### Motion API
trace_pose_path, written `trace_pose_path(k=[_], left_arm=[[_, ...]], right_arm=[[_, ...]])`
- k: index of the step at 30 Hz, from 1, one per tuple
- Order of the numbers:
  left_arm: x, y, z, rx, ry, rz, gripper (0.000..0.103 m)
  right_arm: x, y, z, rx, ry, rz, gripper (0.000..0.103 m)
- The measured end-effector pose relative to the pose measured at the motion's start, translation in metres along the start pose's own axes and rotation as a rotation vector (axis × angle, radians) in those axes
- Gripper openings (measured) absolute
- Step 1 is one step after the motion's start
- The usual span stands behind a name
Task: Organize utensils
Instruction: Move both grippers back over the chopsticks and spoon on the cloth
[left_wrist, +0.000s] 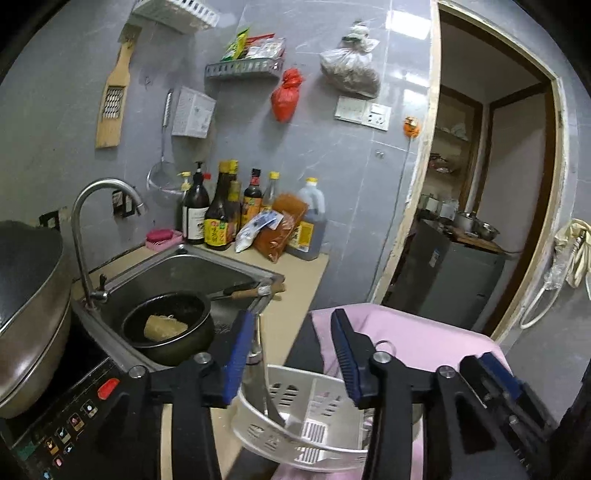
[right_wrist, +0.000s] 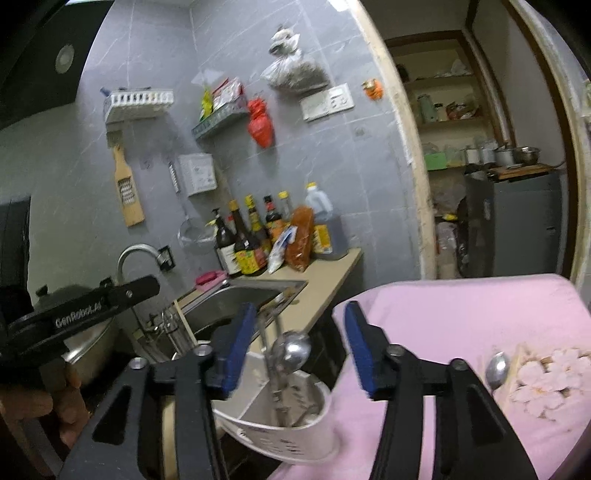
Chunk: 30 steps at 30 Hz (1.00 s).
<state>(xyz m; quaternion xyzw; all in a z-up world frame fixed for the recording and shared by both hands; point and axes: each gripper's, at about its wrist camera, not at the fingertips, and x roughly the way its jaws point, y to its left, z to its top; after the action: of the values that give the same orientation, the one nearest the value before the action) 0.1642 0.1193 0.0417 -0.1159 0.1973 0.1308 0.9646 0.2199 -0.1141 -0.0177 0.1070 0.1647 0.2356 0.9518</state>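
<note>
A: What is hard to make out?
B: Motion blur is smearing the spoon (right_wrist: 290, 350) and the other utensils standing in the white holder (right_wrist: 284, 439); the holder's base is running out of frame.
A: Gripper pose?
B: Left gripper (left_wrist: 291, 350) and right gripper (right_wrist: 297, 343) are hovering above the holder, jaws released, grasping nothing. A second spoon (right_wrist: 496, 369) is lying on the pink cloth (right_wrist: 461, 314).

spoons (right_wrist: 290, 354) in caddy (right_wrist: 295, 439) | caddy on cloth (right_wrist: 461, 317) | sink (left_wrist: 207, 266) left

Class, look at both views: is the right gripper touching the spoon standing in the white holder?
Apart. The right wrist view shows the right gripper open, its blue pads well clear on either side of the spoon in the holder.
</note>
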Motion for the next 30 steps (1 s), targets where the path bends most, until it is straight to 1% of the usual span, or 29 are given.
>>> trace_pose_path(k=[1, 2, 3, 4, 5, 6, 7, 8, 9, 10, 14, 17, 19, 24, 28, 30], left_arm=[[-0.002, -0.005, 0.001, 0.003, -0.007, -0.011, 0.052], [-0.004, -0.009, 0.003, 0.005, -0.019, -0.02, 0.06], [-0.006, -0.013, 0.004, 0.007, -0.028, -0.026, 0.063], [-0.008, -0.02, 0.005, 0.013, -0.041, -0.036, 0.071], [-0.01, -0.027, 0.006, 0.023, -0.052, -0.043, 0.079], [-0.011, -0.034, 0.007, 0.037, -0.064, -0.049, 0.083], [-0.013, -0.042, 0.007, 0.053, -0.077, -0.054, 0.091], [-0.015, -0.051, 0.007, 0.074, -0.096, -0.057, 0.097], [-0.017, -0.061, 0.007, 0.095, -0.114, -0.058, 0.1], [-0.019, -0.071, 0.006, 0.118, -0.13, -0.059, 0.103], [-0.018, -0.115, -0.003, 0.222, -0.153, -0.068, 0.103], [-0.012, -0.144, -0.012, 0.274, -0.141, -0.089, 0.103], [-0.008, -0.161, -0.019, 0.288, -0.126, -0.104, 0.103], [0.008, -0.195, -0.036, 0.303, -0.077, -0.134, 0.103], [0.025, -0.216, -0.052, 0.321, -0.033, -0.128, 0.103], [0.035, -0.224, -0.061, 0.332, -0.002, -0.121, 0.103]], right_arm=[[-0.005, -0.005, 0.005, 0.0, -0.01, -0.016, 0.058], [-0.011, -0.011, 0.01, 0.0, -0.021, -0.035, 0.064], [-0.017, -0.018, 0.015, 0.001, -0.032, -0.054, 0.068], [-0.022, -0.024, 0.019, 0.001, -0.041, -0.071, 0.072], [-0.028, -0.031, 0.024, -0.002, -0.051, -0.098, 0.078], [-0.036, -0.038, 0.03, -0.01, -0.063, -0.135, 0.085], [-0.043, -0.046, 0.034, -0.021, -0.075, -0.17, 0.088], [-0.049, -0.053, 0.04, -0.028, -0.085, -0.196, 0.094], [-0.055, -0.059, 0.043, -0.035, -0.094, -0.218, 0.1], [-0.059, -0.063, 0.047, -0.044, -0.101, -0.239, 0.101], [-0.079, -0.087, 0.059, -0.121, -0.112, -0.347, 0.102], [-0.09, -0.106, 0.065, -0.164, -0.109, -0.399, 0.102], [-0.095, -0.121, 0.067, -0.182, -0.099, -0.431, 0.102], [-0.099, -0.156, 0.067, -0.186, -0.066, -0.471, 0.102], [-0.089, -0.182, 0.056, -0.177, -0.019, -0.485, 0.102], [-0.079, -0.198, 0.047, -0.165, 0.026, -0.477, 0.102]])
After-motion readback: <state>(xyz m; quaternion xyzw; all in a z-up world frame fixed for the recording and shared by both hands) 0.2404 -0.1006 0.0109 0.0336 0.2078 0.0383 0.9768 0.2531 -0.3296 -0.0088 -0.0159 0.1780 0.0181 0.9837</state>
